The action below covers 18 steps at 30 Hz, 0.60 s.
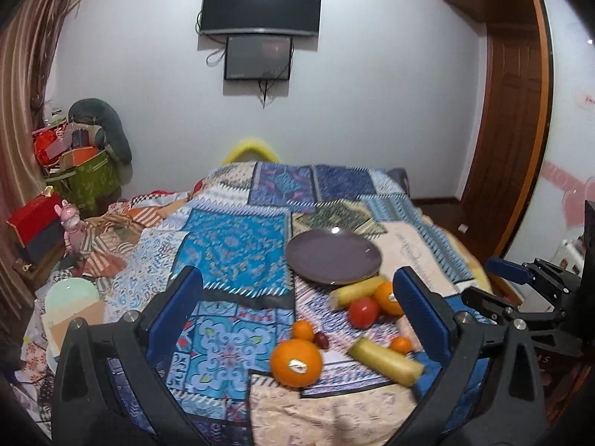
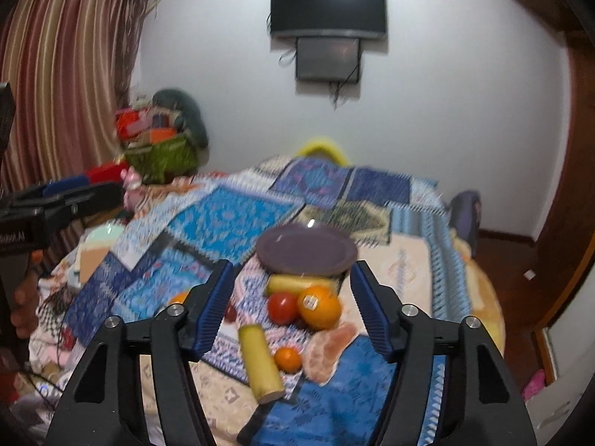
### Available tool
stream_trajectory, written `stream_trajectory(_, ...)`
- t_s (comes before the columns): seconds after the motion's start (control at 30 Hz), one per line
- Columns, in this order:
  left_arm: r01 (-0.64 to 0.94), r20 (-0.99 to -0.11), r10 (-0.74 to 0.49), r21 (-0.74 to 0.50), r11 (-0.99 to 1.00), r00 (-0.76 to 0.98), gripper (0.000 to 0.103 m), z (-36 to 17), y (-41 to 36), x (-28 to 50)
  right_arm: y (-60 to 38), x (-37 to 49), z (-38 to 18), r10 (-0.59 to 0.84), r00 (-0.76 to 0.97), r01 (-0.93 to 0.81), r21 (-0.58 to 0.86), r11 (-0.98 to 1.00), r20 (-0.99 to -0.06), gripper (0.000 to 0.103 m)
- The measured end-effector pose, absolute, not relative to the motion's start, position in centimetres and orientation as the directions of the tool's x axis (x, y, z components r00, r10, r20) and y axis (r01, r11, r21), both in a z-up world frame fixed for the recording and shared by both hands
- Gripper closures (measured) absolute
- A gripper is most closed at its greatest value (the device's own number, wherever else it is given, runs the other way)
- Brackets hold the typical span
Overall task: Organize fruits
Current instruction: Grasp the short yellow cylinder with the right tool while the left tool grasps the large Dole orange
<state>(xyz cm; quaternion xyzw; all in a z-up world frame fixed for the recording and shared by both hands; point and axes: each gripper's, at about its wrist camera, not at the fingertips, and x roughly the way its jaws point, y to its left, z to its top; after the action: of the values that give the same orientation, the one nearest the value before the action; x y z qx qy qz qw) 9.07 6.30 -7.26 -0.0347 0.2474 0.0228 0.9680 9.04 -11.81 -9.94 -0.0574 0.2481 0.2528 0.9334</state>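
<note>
A dark purple plate [image 1: 334, 256] lies empty on the patchwork bedspread; it also shows in the right wrist view [image 2: 306, 249]. In front of it lie a large orange [image 1: 296, 363], a small tangerine [image 1: 302, 330], a red tomato [image 1: 363, 311], a second orange [image 1: 388, 297], two yellow banana pieces [image 1: 386, 361] [image 1: 357, 291] and a dark grape [image 1: 321, 339]. In the right wrist view I see the tomato [image 2: 282, 307], the orange [image 2: 319, 307], a banana piece [image 2: 260, 360], a tangerine [image 2: 288, 359] and peeled citrus segments [image 2: 327, 349]. My left gripper [image 1: 297, 312] is open above the fruit. My right gripper [image 2: 292, 301] is open above the fruit.
A pale green plate [image 1: 70, 297] lies at the bed's left edge. Boxes and a green bag [image 1: 85, 174] stand by the curtain. A wooden wardrobe [image 1: 513, 130] stands at the right. A TV [image 1: 260, 3] hangs on the far wall.
</note>
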Motion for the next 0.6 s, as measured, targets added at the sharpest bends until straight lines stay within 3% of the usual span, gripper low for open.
stream_trajectory(0.2, -0.089, -0.57, 0.047, -0.046, 0.995, 0.82, 0.001, -10.7, 9.5, 11.2, -10.4, 10.7, -13.0, 0.458, 0.657, -0.551, 0.033, 0.834, -0.599, 0.046)
stream_trajectory(0.4, -0.061, -0.66, 0.01, -0.053, 0.997, 0.751, 0.014, -14.3, 10.7, 13.0, -9.1, 12.3, -15.3, 0.464, 0.584, -0.582, 0.056, 0.811, -0.666, 0.047)
stream_trajectory(0.6, -0.046, -0.697, 0.058, 0.035, 0.998, 0.715, 0.016, -15.0, 12.7, 13.9, -8.4, 13.6, -17.2, 0.464, 0.527, -0.598, 0.076, 0.798, -0.712, 0.048)
